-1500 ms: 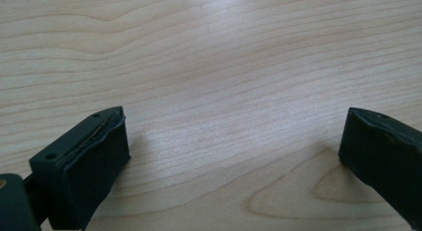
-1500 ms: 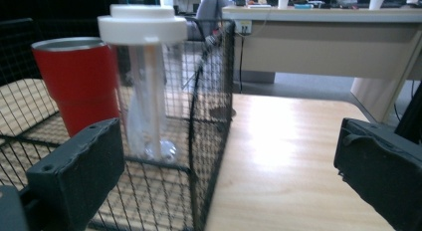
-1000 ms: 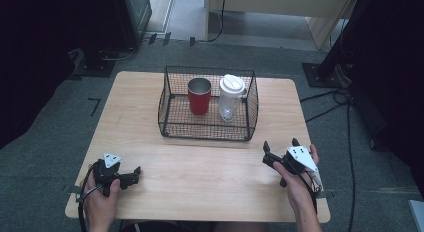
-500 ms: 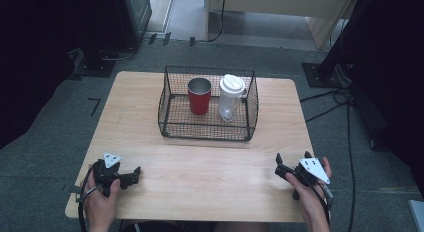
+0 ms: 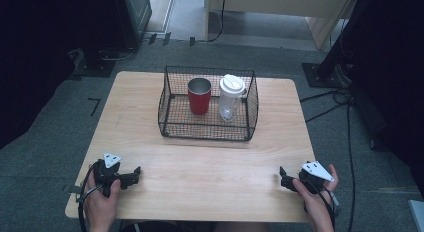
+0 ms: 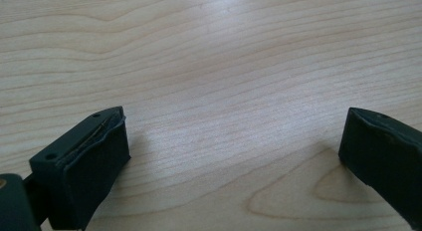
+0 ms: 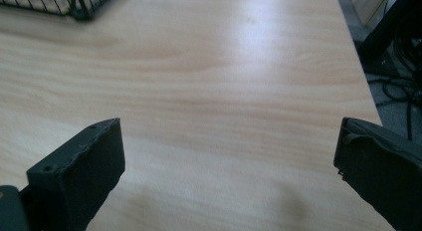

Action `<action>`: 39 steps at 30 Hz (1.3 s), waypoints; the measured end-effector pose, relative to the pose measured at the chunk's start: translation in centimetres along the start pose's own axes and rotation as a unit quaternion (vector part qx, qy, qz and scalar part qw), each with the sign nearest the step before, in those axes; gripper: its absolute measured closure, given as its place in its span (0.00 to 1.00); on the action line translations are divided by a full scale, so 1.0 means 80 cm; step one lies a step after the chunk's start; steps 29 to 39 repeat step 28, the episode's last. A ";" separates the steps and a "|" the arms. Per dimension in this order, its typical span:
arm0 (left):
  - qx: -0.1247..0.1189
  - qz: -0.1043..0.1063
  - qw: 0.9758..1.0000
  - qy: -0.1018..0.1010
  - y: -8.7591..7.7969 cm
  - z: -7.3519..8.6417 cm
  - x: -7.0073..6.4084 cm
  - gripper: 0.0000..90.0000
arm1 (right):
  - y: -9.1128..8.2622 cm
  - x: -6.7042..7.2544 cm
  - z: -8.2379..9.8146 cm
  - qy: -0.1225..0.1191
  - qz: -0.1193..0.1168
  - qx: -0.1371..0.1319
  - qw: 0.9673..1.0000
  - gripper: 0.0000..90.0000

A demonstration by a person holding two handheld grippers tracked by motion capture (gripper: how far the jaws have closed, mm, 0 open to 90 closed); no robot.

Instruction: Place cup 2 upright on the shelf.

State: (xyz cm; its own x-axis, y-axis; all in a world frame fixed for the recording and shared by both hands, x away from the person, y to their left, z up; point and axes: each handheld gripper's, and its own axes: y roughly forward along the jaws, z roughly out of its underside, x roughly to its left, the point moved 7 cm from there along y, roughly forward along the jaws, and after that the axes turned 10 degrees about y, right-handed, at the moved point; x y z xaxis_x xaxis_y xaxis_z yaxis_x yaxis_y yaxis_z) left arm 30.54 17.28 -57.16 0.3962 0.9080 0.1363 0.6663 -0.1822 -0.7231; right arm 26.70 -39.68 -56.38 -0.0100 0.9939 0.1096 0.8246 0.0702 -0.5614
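Note:
A black wire basket (image 5: 170, 102) stands at the middle back of the wooden table (image 5: 200, 167). Inside it stand a red cup (image 5: 199, 97) and, to its right, a clear bottle with a white lid (image 5: 231, 97), both upright. My left gripper (image 5: 135, 173) rests on the table near the front left corner, open, with only bare wood between its jaws (image 6: 234, 141). My right gripper (image 5: 283, 178) rests near the front right corner, open and holding nothing. In the right gripper view its jaws stand wide apart over bare wood (image 7: 229, 141), and the basket's corner (image 7: 79, 7) shows at top left.
The table's right edge (image 7: 366, 86) runs close to my right gripper, with cables on the grey floor (image 5: 345, 99) beyond it. A desk (image 5: 270, 4) and dark equipment (image 5: 125, 17) stand past the table's far side.
My right gripper has moved back and to the right, down onto the table near the front right corner. The left gripper has stayed still.

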 end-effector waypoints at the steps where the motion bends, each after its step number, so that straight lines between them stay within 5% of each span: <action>1: 0.000 0.000 1.000 0.000 0.000 0.000 0.000 0.00 | 0.000 -0.001 0.003 -0.003 0.003 0.012 1.000 0.00; 5: 0.000 0.000 1.000 0.000 0.000 0.000 0.000 0.00 | 0.003 -0.004 0.014 -0.022 0.016 0.063 0.998 0.00; 7: 0.000 0.000 1.000 0.000 0.000 0.000 0.000 0.00 | 0.003 -0.003 0.015 -0.021 0.008 0.067 0.997 0.00; 11: 0.000 0.000 1.000 0.000 0.000 0.000 0.000 0.00 | 0.005 -0.004 0.018 0.013 -0.016 0.091 0.996 0.00; 39: 0.000 0.000 1.000 0.000 0.000 0.000 0.000 0.00 | 0.005 -0.005 0.018 0.013 -0.016 0.091 0.996 0.00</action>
